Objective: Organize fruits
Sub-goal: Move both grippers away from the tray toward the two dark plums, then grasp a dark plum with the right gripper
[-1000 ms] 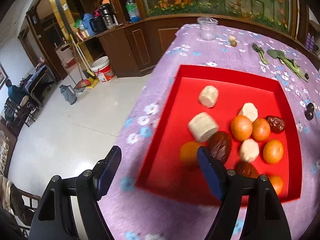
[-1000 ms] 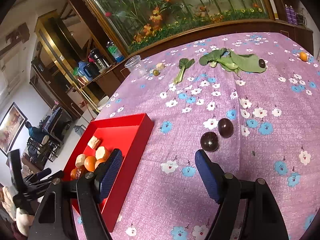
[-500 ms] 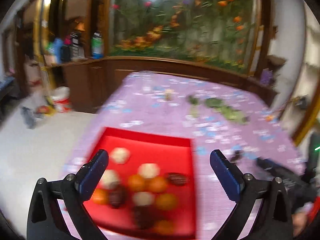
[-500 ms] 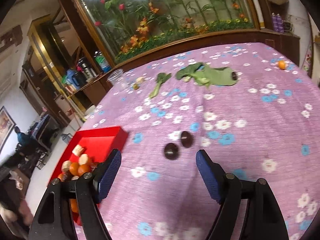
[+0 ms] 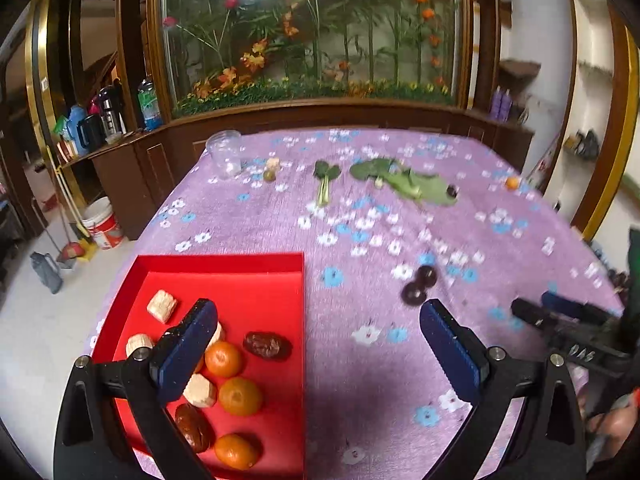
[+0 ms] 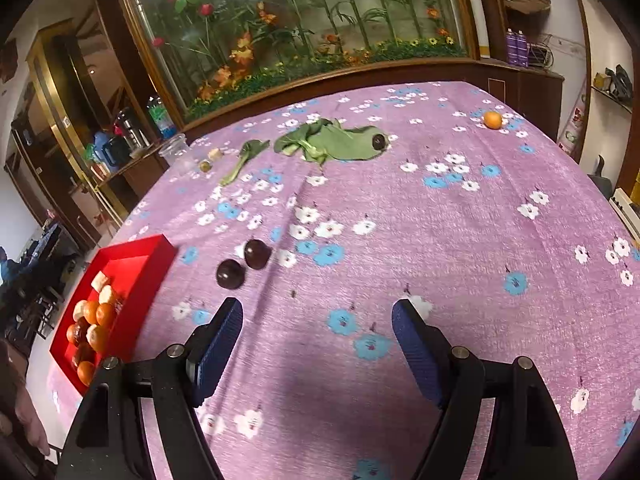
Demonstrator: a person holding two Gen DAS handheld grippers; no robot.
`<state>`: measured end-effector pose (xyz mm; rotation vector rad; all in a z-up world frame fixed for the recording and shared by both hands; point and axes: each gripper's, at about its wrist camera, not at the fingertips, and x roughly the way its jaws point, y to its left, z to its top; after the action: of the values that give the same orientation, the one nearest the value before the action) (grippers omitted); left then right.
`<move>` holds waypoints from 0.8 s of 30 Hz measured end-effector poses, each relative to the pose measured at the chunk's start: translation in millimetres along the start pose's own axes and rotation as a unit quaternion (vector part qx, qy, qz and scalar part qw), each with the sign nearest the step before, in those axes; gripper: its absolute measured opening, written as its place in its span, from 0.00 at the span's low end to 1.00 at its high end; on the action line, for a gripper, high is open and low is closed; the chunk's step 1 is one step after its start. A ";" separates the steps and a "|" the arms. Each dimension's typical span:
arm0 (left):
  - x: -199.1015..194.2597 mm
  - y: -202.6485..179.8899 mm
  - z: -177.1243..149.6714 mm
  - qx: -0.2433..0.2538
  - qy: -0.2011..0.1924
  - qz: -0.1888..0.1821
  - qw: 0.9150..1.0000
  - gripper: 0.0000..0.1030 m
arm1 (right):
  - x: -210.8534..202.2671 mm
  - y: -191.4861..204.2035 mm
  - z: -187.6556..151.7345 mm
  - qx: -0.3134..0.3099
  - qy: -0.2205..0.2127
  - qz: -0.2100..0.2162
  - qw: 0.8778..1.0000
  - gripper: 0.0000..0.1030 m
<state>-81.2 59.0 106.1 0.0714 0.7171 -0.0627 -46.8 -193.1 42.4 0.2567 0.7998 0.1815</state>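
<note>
Two dark plums (image 6: 242, 265) are sitting side by side, touching or nearly so, on the purple flowered surface (image 6: 460, 240), left of centre in the right wrist view and just beyond the right claw (image 6: 316, 340). That claw is hanging wide open with nothing between its blue pads (image 6: 216, 344), pointing a little to the right of the pair. In the left wrist view the same plums (image 5: 419, 285) are showing right of centre, and the red tray (image 5: 224, 258) is filling the lower left, already holding small oranges (image 5: 240, 396), dates (image 5: 267, 345) and pale cut chunks (image 5: 161, 306). The left claw (image 5: 316, 356) is gaping open and empty too, its left pad hovering over the tray, its right pad over bare cloth.

Further out, another dark plum (image 6: 378, 141) is resting on the leafy greens (image 6: 332, 144) in the upper middle of the right wrist view, and a lone orange (image 6: 492, 119) is waiting at the upper right.

The danger, as I read it: those two plums are round and sitting so tight that a claw closing on one could nudge the other and send it rolling across the cloth. Pinch off-centre and the smooth skin may squirt free. The tray is also crowded at its near end, so a careless drop could knock an orange against the rim.
</note>
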 end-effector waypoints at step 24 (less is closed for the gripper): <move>35.3 11.9 -14.1 -0.031 0.046 -0.003 0.998 0.98 | 47.0 41.3 26.3 -0.089 0.047 0.033 0.994 0.79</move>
<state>-62.9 70.9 72.8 0.0131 0.8110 -0.0442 1.8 -145.8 40.0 0.1069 0.8638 0.3278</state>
